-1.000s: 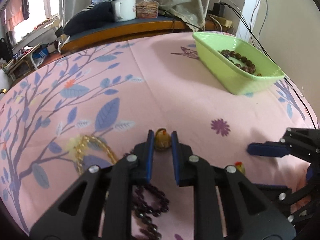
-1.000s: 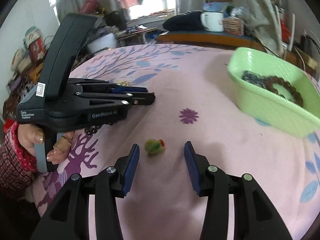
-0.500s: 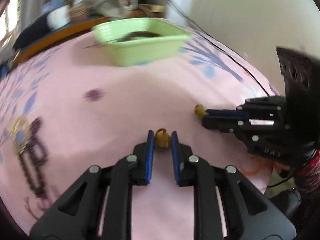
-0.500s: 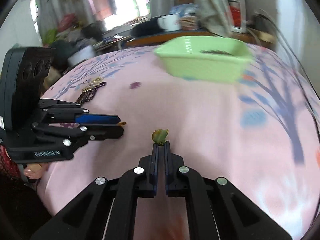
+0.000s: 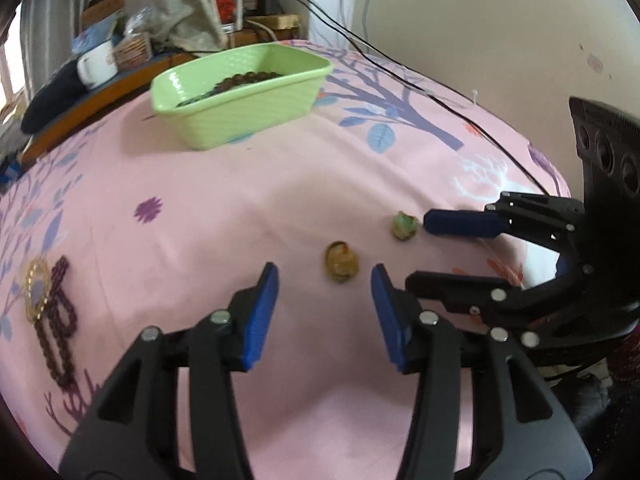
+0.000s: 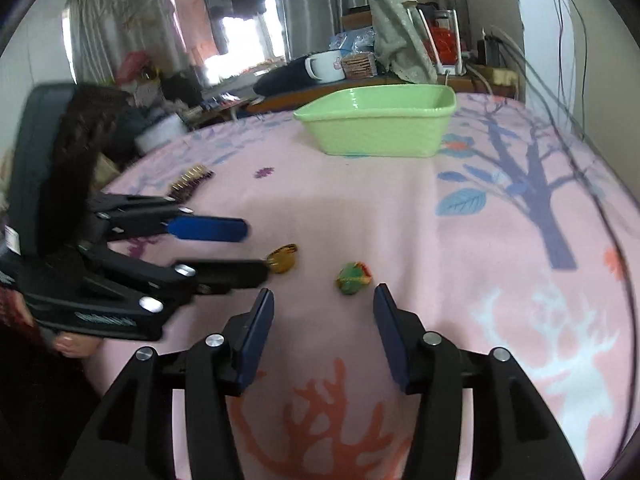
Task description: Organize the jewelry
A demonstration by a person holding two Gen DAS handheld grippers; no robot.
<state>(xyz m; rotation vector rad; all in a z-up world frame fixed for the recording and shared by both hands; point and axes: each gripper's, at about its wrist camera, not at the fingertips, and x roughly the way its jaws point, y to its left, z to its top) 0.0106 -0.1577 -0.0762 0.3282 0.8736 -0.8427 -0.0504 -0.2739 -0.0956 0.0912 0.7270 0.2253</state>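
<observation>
An amber pendant [image 5: 341, 267] lies on the pink cloth just ahead of my left gripper [image 5: 325, 280]. Its jaws are opening and the blue pads stand clear of the pendant on both sides. A green pendant [image 6: 353, 277] lies on the cloth between the fingertips of my right gripper [image 6: 324, 300]. Those jaws are opening too, and neither pad touches it. The right wrist view shows the left gripper [image 6: 256, 249] at the left with the amber pendant [image 6: 283, 260] at its tip. In the left wrist view, the right gripper [image 5: 418, 250] reaches in beside the green pendant [image 5: 405, 225].
A light green tray [image 5: 248, 116] with dark beads inside stands at the far side of the cloth. A dark bead bracelet [image 5: 56, 328] and a gold chain [image 5: 36, 292] lie at the left. Black cables [image 5: 440, 100] run along the right edge, and cluttered furniture stands behind.
Both grippers swung to the near right part of the cloth with a pendant each. Both have let go: the jaws stand apart and the pendants rest on the cloth.
</observation>
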